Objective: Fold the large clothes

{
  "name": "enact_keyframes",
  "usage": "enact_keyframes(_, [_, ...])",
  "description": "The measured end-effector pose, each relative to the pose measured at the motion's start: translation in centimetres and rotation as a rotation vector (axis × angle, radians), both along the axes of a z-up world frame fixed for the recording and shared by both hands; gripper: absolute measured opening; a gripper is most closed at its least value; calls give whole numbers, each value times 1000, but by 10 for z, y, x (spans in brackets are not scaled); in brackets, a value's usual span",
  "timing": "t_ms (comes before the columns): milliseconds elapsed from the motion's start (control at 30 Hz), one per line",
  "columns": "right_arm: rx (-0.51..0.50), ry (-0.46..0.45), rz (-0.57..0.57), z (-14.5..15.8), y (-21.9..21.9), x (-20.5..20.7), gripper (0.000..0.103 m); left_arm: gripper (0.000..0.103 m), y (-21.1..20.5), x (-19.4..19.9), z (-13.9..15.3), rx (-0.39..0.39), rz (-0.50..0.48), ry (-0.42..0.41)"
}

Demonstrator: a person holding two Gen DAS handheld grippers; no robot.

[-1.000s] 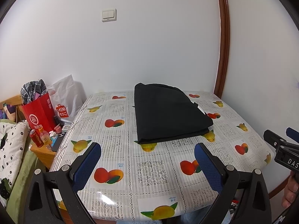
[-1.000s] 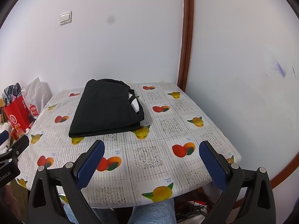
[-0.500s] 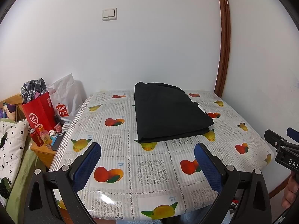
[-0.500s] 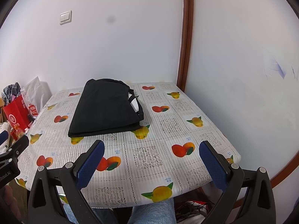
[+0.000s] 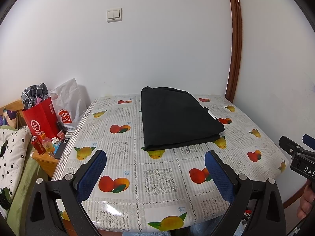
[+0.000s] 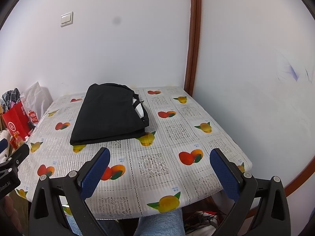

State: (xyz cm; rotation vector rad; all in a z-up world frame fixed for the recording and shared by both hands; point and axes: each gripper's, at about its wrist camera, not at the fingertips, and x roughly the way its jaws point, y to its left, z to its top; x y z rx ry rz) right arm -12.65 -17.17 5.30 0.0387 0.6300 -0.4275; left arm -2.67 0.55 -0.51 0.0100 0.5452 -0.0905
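Note:
A black garment lies folded into a flat rectangle on the far half of the table; it also shows in the right wrist view, with a white tag at its right edge. My left gripper is open and empty, held above the table's near edge, well short of the garment. My right gripper is open and empty too, at the near edge. Each gripper shows at the side of the other's view.
The table has a fruit-print cloth and stands in a wall corner with a brown trim. To the left stand a red paper bag, a white Miniso bag, and a nightstand with a can and a bottle.
Both grippers have hardly moved; the view has shifted only slightly. The garment lies as before.

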Motion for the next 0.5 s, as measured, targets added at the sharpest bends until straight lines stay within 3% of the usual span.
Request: enact_keyframes(500, [-2, -12, 3, 3, 2, -3, 100, 101, 1, 1, 0, -9, -8, 6])
